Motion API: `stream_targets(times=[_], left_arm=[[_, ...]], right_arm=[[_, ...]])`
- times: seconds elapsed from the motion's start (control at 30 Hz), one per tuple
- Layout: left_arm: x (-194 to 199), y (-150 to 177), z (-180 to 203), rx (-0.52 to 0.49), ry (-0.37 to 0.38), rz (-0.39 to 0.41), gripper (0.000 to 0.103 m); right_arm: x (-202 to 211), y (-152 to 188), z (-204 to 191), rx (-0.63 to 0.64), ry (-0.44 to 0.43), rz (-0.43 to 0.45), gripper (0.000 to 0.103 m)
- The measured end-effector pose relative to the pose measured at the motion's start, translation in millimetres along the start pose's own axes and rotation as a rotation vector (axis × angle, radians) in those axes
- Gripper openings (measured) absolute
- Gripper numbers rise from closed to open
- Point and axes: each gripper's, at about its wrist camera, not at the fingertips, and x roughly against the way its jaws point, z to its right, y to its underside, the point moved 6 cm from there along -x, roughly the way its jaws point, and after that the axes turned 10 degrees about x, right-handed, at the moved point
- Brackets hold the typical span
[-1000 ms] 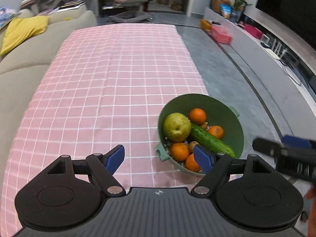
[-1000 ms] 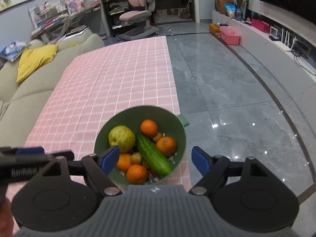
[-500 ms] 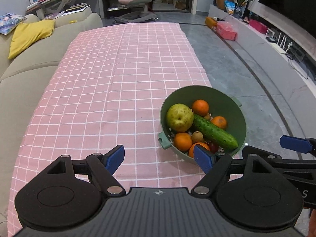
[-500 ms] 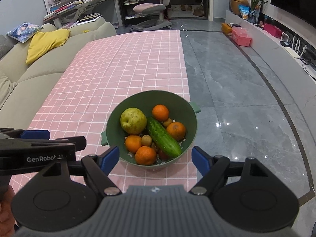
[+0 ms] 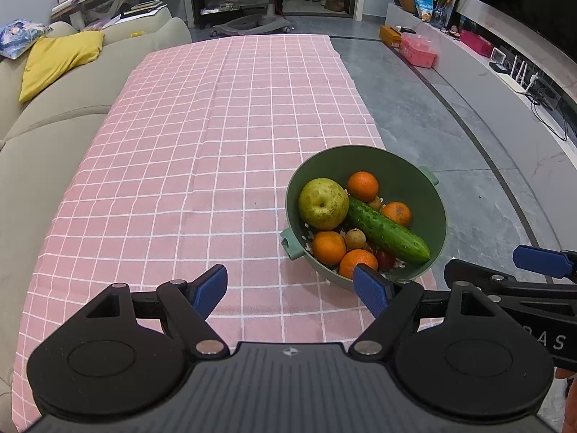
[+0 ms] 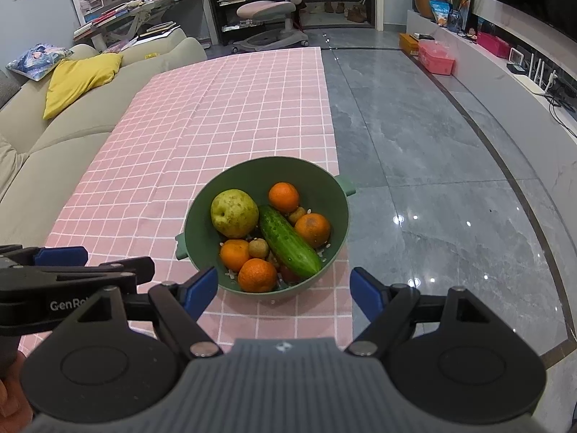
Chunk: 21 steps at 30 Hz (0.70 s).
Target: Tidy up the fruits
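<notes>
Where checks run, bumpy cucumber [image 5: 387,230] (round bowl [image 5: 368,155]).

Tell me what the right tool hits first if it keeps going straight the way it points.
Probably the green bowl, around its near rim, or the orange just inside. The right tool is open and empty; depth is hard to judge.

Yellow cushion [image 6: 81,81] on sofa [image 6: 54,151] — pink chair [image 6: 268,12] beyond.

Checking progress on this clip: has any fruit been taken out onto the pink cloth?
No: the pink cloth is bare around the green bowl.
</notes>
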Motion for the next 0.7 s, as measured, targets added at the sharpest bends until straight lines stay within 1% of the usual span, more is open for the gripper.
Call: stream_targets(times=[0.7], left_arm=[[-0.1, 5.9, 7.0, -0.014, 0.002, -0.012, 0.093]], right_arm=[[0.0, 4.4, 5.0, -0.015, 0.011, -0.011, 0.077]])
